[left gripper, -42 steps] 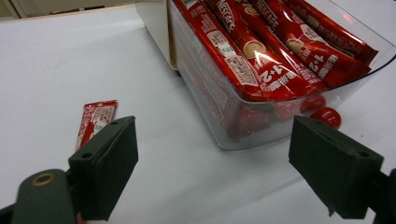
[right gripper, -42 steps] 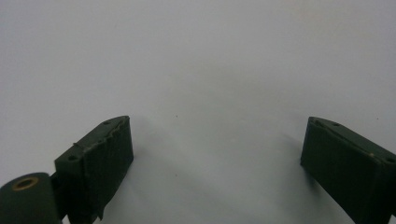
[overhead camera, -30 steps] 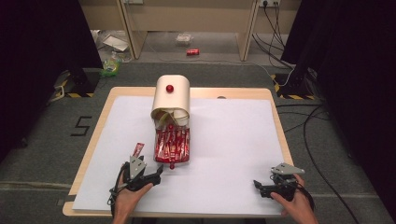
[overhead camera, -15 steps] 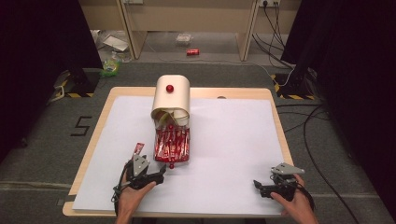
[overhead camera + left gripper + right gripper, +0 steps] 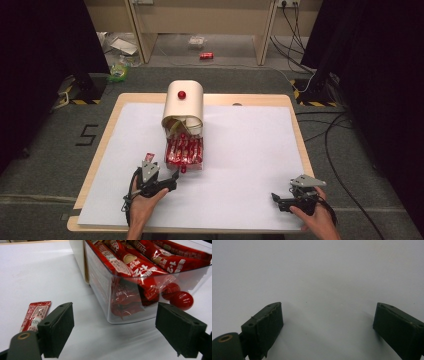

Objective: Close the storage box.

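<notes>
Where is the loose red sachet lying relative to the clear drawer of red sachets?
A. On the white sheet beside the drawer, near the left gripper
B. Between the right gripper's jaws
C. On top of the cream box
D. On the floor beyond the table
A: the loose red sachet lies flat on the white sheet, apart from the clear drawer, just beside the open left gripper.

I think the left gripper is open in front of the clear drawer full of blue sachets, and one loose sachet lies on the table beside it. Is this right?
Not quite: the sachets are red, not blue, as the left gripper view shows. The rest holds: the left gripper is open in front of the clear drawer, and one loose sachet lies on the table beside it.
</notes>
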